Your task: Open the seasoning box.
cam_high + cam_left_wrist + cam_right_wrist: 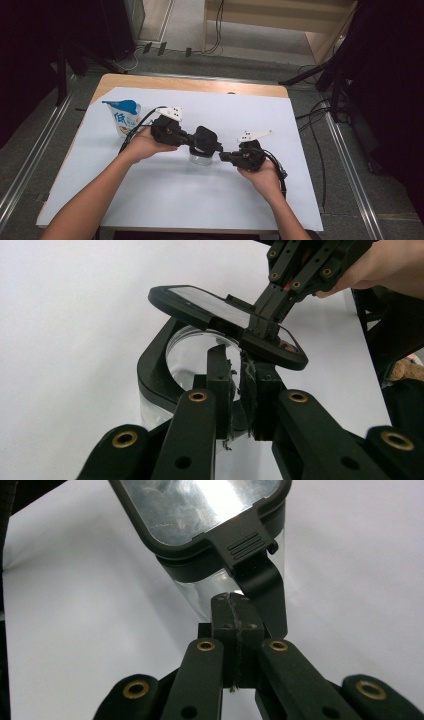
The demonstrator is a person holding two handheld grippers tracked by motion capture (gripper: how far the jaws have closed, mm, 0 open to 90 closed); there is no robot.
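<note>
My left gripper (239, 385) is clenched on the black rim of the clear container (201, 158), which stands mid-counter (165, 200) between my hands. My right gripper (234, 611) is clamped on the tab of its raised lid (200, 302). A milk pouch (124, 117) stands left of the container.

We hold the left hand-held gripper (207, 141) nearly level, pointing right, its jaws almost closed. Our right hand-held gripper (223, 156) points left toward it, jaws pressed together, both forearms converging inward.
</note>
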